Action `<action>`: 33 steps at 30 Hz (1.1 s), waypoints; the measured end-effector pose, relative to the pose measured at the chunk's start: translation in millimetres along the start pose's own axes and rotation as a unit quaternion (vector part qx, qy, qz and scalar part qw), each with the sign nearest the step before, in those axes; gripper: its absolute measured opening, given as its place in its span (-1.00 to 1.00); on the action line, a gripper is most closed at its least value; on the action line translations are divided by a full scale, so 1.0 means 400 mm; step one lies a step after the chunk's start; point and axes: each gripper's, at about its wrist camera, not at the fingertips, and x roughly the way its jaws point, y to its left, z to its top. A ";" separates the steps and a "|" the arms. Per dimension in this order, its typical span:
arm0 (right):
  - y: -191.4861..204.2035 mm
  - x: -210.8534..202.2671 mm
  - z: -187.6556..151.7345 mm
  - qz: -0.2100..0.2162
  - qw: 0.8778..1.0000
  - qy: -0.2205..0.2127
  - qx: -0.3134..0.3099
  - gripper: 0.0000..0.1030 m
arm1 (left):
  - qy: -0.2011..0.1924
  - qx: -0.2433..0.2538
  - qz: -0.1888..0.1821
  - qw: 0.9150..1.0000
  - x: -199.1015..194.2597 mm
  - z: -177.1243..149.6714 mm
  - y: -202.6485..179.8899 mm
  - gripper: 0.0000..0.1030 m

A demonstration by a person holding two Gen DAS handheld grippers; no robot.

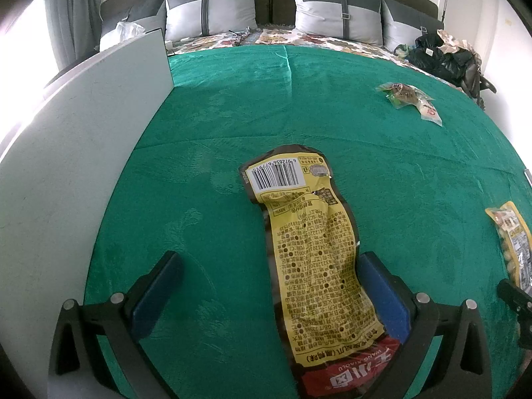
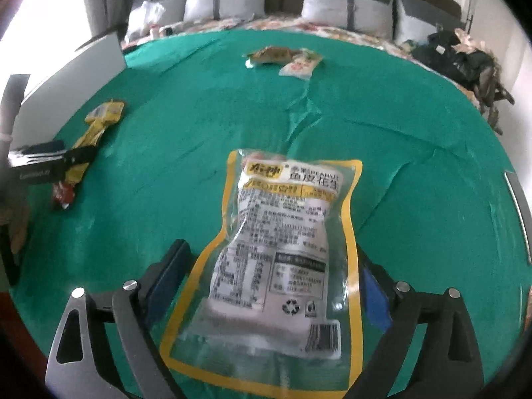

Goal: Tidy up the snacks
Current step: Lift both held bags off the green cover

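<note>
Both hand-held grippers gape: left (image 1: 266, 286) around yellow packet (image 1: 312, 266); right (image 2: 276, 279) around peanut pouch (image 2: 276, 259)

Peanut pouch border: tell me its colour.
Yellow, framing the clear peanut pouch; the right wrist view shows it best.

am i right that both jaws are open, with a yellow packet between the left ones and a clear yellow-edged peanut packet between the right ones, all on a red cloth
Not quite: the cloth is green, not red, as both wrist views show. The rest holds: the left gripper stands open around the yellow packet, and the right gripper stands open around the clear yellow-edged peanut packet.
</note>
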 end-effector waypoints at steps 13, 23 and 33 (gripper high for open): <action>0.004 0.002 -0.003 -0.005 1.000 -0.012 0.004 0.86 | 0.000 0.000 0.000 1.000 0.000 0.000 0.001 1.00; 0.004 0.002 -0.003 -0.005 1.000 -0.012 0.004 0.86 | 0.000 0.000 -0.001 1.000 -0.002 -0.003 0.002 1.00; 0.013 0.023 0.055 0.002 0.994 0.109 -0.002 0.85 | 0.067 0.021 -0.031 0.997 0.006 0.034 0.000 1.00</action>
